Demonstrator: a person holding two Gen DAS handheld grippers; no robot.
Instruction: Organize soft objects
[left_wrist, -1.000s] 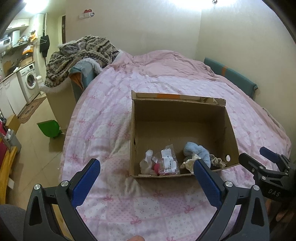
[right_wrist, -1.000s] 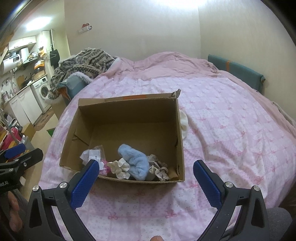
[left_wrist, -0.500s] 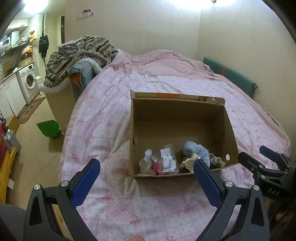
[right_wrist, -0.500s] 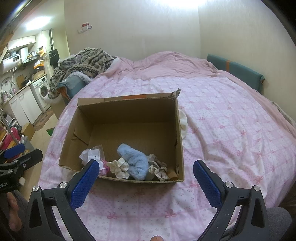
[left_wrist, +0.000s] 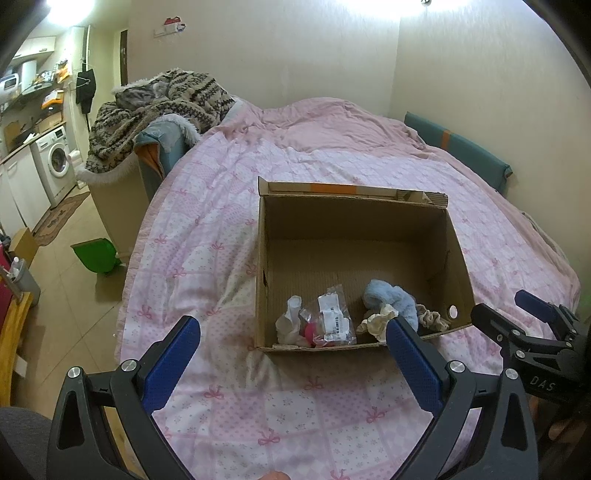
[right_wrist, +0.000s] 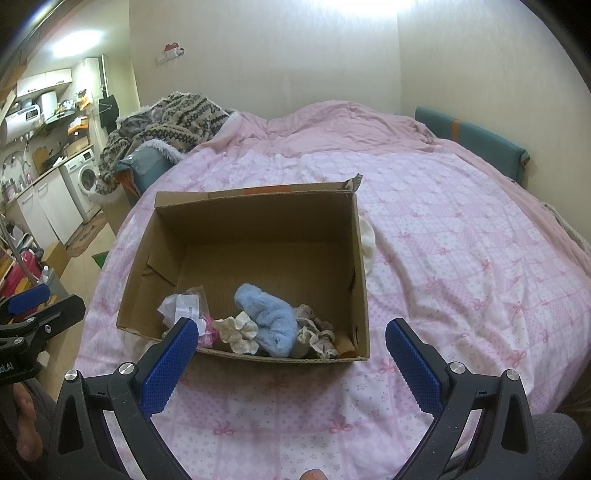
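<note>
the pink quilted bed (right_wrist: 461, 229) carries an open cardboard box (right_wrist: 255, 221), likely the collecting bin; inside, against its near wall, lie a blue fluffy cloth (right_wrist: 267, 314), cream scrunchies (right_wrist: 240, 328) (a packet beside them). left gripper (left_wrist: 291, 334) and right gripper (right_wrist: 291, 338) hover spread wide, empty.

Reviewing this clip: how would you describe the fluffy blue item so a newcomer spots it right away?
Start at the open cardboard box on the pink bedspread. Along its near wall lies a row of small soft things; the fluffy blue item is the bulkiest, between a cream scrunchie and a beige one. It alone is pale blue and plush.
</note>
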